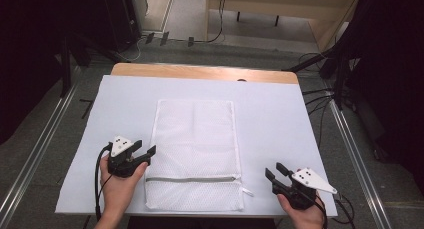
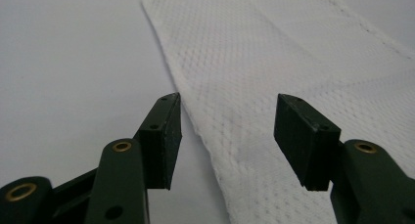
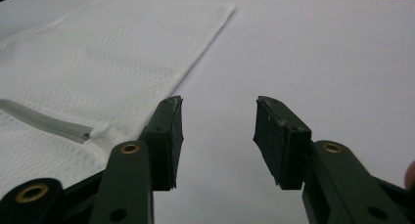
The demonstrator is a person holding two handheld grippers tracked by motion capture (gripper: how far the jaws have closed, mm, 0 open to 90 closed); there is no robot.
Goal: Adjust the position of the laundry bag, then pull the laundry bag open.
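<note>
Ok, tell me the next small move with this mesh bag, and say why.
Probably ease the right gripper toward the zipper pull at the mesh bag's right edge. The zipper looks closed and both grippers are open and holding nothing. The left gripper already sits at the bag's left edge, placed to steady it.

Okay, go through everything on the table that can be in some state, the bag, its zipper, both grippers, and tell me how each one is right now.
Mesh laundry bag: lying flat on the white table cover, looks empty.
Zipper: closed along its visible length, pull at the bag's right edge.
Left gripper: open, holding nothing, at the bag's left edge.
Right gripper: open, holding nothing, off to the bag's right.
</note>
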